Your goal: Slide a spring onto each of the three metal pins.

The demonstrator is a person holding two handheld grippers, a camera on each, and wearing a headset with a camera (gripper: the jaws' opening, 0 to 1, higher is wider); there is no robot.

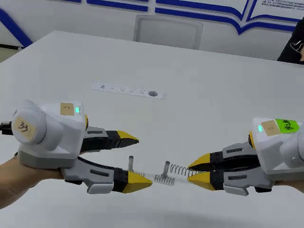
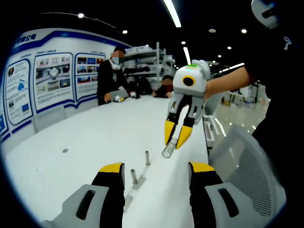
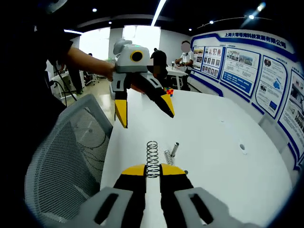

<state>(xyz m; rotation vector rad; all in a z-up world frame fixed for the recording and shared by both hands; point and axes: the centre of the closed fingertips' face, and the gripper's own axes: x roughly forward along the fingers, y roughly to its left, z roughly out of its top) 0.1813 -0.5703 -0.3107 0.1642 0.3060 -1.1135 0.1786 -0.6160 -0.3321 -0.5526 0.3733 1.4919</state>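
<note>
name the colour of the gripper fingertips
Yellow fingertips, black behind them; the head view shows it best.

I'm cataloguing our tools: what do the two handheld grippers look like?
Both the left gripper and right gripper have white boxy housings, grey-and-black jaw arms, pointed yellow tips and a small cyan light. The left carries tan stickers, one marked 33; the right a tan and a green sticker with black writing.

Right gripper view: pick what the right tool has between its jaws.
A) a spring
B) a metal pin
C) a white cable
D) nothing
A: the right tool is shut on the near end of a spring, whose free coils stick out toward the upright pin on the table.
</note>
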